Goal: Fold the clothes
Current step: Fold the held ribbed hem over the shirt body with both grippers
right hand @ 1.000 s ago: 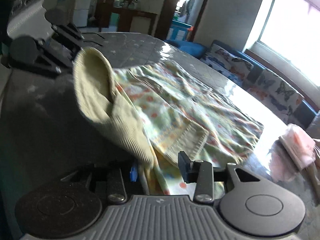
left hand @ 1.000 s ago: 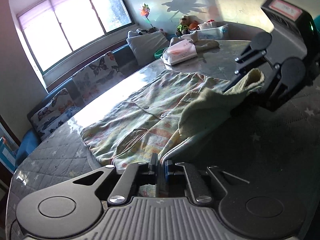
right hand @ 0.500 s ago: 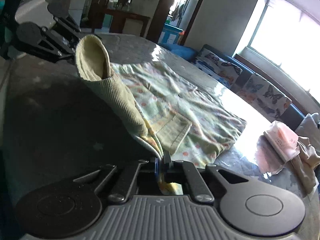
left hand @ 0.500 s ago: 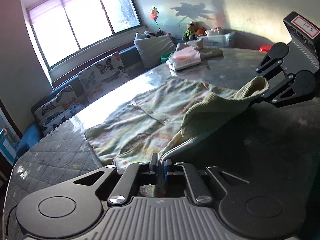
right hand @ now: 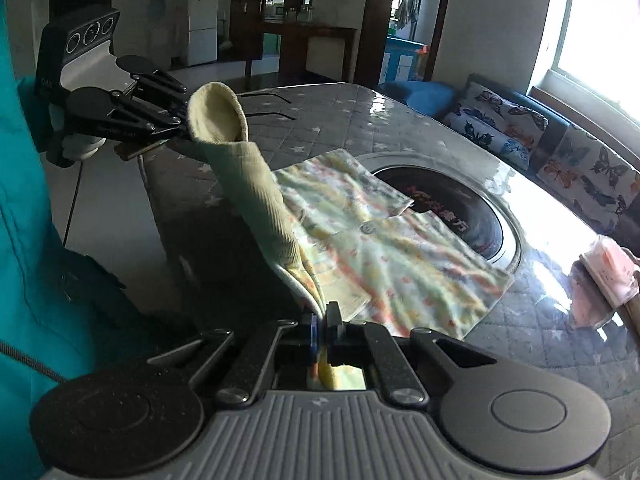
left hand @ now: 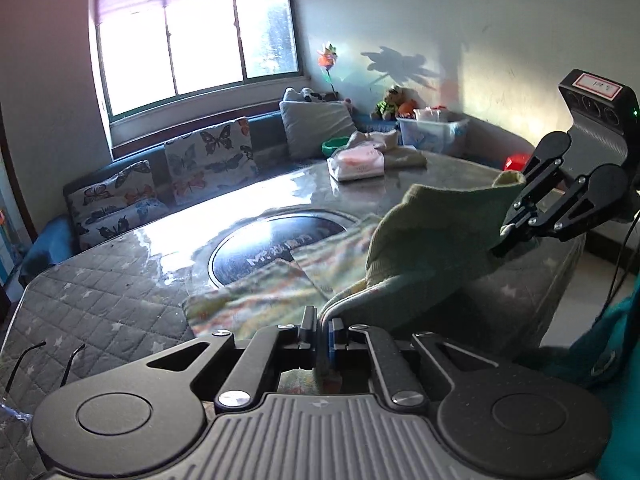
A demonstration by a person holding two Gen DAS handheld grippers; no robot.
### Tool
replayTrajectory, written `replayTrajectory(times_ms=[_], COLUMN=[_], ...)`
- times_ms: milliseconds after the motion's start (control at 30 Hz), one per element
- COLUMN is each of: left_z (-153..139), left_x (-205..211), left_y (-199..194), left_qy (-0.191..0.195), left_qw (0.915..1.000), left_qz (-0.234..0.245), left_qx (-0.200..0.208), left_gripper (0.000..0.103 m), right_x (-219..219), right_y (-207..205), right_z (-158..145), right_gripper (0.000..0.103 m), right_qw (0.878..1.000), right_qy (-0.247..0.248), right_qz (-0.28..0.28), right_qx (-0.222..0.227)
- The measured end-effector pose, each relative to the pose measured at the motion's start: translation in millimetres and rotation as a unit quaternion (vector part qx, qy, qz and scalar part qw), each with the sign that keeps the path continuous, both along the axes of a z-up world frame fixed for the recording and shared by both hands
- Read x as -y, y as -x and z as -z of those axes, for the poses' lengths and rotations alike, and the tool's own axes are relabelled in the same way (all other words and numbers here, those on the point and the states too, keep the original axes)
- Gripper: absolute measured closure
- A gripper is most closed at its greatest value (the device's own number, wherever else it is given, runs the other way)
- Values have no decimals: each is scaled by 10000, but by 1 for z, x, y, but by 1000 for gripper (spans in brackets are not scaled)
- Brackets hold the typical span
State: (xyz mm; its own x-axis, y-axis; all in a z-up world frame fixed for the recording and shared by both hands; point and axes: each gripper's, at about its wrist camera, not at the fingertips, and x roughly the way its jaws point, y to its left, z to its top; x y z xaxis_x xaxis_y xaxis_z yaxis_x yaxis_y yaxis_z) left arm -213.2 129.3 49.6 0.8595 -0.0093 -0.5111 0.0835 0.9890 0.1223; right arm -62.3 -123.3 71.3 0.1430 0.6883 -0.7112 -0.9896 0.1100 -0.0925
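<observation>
A pale yellow-green patterned shirt (right hand: 380, 248) with a ribbed pale green edge (left hand: 432, 232) is lifted by its near side; its far part trails on the grey quilted table (left hand: 104, 296). My left gripper (left hand: 322, 322) is shut on one end of the ribbed edge. It shows at the upper left of the right wrist view (right hand: 180, 130), pinching the curled corner. My right gripper (right hand: 322, 318) is shut on the other end and appears at the right of the left wrist view (left hand: 510, 236). The ribbed edge hangs stretched between the two grippers.
A round dark inset (left hand: 280, 248) lies in the table just beyond the shirt. Spectacles (right hand: 268, 106) rest near one table edge, and a pink tissue pack (left hand: 356, 162) sits on the far side. A sofa with butterfly cushions (left hand: 208, 164) runs under the window. A person's teal sleeve (right hand: 24, 240) is close by.
The right gripper has closed on the shirt's edge. Both grippers have risen and drawn the shirt toward the near side, uncovering the round inset.
</observation>
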Motion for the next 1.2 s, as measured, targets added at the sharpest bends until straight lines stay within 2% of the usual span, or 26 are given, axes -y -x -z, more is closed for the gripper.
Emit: replayTrajectory(times_ms=[200, 367, 533, 667, 700, 800, 867, 900, 967, 1000, 1100, 1200], left_z=[-3, 6, 42, 71, 74, 80, 77, 77, 75, 74, 74, 68], left_x=[-21, -52, -83, -95, -98, -106, -111, -113, -117, -119, -127, -128], left_y=[-41, -96, -153, -177, -180, -184, -183, -183, -182, -181, -182, -181], left_qy=[-61, -145, -41, 17, 96, 288, 291, 307, 339, 357, 410, 311], left_qw=[9999, 9996, 9974, 9934, 9924, 9894, 9885, 9882, 9877, 9875, 9871, 9880], left_qz=[-96, -255, -624, -979, -1045, -1217, -1294, -1311, -1345, -1354, -1346, -1342], left_qx=[122, 25, -361, -600, -644, -736, -725, -725, -724, -728, -761, -698], left_gripper=[97, 98, 97, 94, 93, 83, 68, 65, 56, 54, 51, 46], right_x=[-21, -61, -107, -130, -133, -136, -134, -132, -129, -128, -122, -116], right_y=[-43, -91, -136, -155, -159, -164, -166, -167, -168, -169, -173, -177], right_z=[-12, -5, 34, 76, 83, 96, 96, 95, 94, 94, 93, 86], right_gripper=[100, 100, 100, 98, 95, 81, 74, 71, 69, 62, 62, 57], right_qw=[9995, 9988, 9973, 9937, 9921, 9871, 9845, 9834, 9817, 9809, 9786, 9754], right_qy=[-220, -259, -155, -117, -143, -239, -315, -351, -409, -433, -569, -700], right_qz=[224, 362, 696, 1114, 1240, 1576, 1720, 1774, 1859, 1894, 1959, 2077], right_qx=[73, 184, 161, -2, -93, -139, -142, -108, -95, -105, -261, -251])
